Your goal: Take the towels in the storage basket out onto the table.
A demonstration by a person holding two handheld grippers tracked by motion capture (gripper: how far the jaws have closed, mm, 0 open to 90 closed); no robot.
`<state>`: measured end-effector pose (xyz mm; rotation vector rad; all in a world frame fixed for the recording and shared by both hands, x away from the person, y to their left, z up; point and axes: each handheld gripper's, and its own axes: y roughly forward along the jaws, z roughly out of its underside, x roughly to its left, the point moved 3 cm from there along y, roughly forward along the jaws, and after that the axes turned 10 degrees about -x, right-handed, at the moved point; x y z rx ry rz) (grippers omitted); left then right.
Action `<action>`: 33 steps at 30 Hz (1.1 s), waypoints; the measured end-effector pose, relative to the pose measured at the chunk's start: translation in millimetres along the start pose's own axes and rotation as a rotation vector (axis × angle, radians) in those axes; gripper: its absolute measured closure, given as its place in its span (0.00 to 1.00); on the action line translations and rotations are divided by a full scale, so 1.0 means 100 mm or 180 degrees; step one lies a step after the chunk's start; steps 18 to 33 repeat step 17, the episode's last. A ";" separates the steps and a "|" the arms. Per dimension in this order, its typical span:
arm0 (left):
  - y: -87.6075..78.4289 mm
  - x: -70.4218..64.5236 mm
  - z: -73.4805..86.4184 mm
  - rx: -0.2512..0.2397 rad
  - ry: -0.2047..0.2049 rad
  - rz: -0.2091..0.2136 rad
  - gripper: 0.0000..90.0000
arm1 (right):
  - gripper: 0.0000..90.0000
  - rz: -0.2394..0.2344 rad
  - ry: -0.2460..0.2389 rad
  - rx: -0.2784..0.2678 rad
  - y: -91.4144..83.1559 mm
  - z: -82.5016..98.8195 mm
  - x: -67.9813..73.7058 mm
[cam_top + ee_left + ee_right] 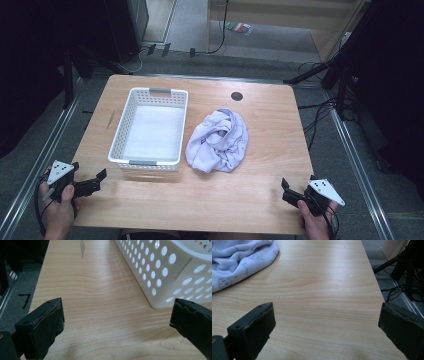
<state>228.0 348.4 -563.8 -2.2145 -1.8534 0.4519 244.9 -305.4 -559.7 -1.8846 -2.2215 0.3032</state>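
Note:
A crumpled pale lilac cloth (218,141) with small printed figures lies on the wooden table (260,195), right of a white perforated plastic basket (150,128) that holds nothing. My left gripper (95,182) rests at the table's front left corner, open, its jaws wide apart over bare wood, with the basket's near corner (160,285) ahead to the right. My right gripper (290,192) sits at the front right corner, also open with nothing between its jaws; the cloth's edge (239,265) lies ahead to its left.
A round black grommet (236,96) is set in the table's far side. Metal rails (55,145) run along both sides of the table, and cables (320,115) lie on the grey floor at the right. Dark stands flank the table.

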 end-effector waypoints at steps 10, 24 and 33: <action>0.03 -0.04 0.02 -0.0038 0.0065 0.0012 0.00 | 0.01 -0.0016 0.0015 -0.0018 0.00 0.00 -0.01; 0.03 0.03 0.01 -0.0120 -0.0118 0.0125 0.00 | 0.01 -0.0019 0.0011 -0.0033 -0.01 0.00 -0.01; 0.03 0.03 0.01 -0.0120 -0.0118 0.0125 0.00 | 0.01 -0.0019 0.0011 -0.0033 -0.01 0.00 -0.01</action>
